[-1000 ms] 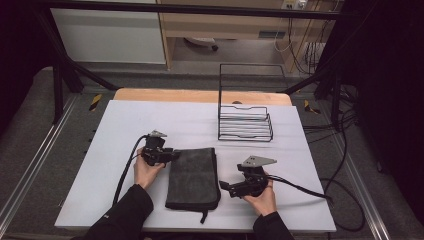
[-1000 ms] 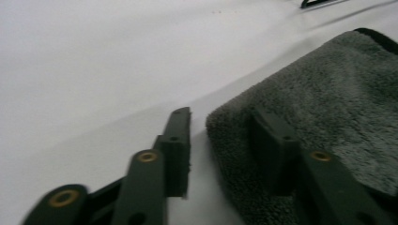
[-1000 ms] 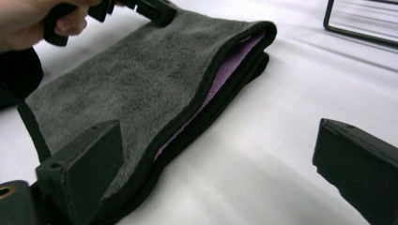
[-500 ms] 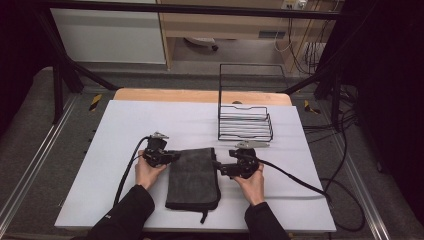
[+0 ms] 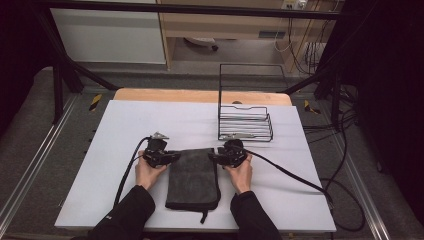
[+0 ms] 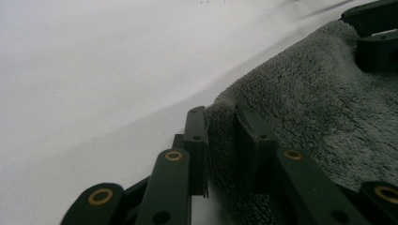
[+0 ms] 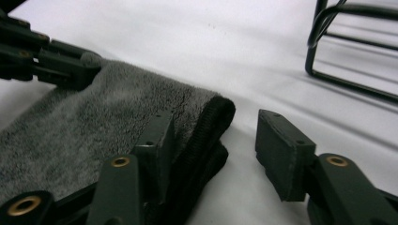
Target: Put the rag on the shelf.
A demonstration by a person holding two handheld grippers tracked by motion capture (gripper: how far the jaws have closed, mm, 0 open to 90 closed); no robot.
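A dark grey folded towel (image 5: 192, 177) lies on the white table (image 5: 125, 125), its short edge away from the person. My left gripper (image 5: 167, 157) sits at the towel's far left corner; in the left gripper view its jaws (image 6: 220, 117) stand close together with the towel's (image 6: 305, 93) edge pinched between them. At the far right corner is my right gripper (image 5: 220, 156). In the right gripper view it (image 7: 218, 122) is open, with one jaw resting on the towel (image 7: 117, 103) and the other off to the side, so the corner lies between them.
A black wire basket (image 5: 245, 127) with a tall wire back stands just beyond the right gripper, its frame (image 7: 347, 70) close by. Cables trail from both grippers, the right one running to the table's right edge. The table's wooden far edge (image 5: 200, 96) lies behind.
My right gripper has moved from the towel's near right side up to its far right corner. The left gripper has closed in slightly on the far left corner.
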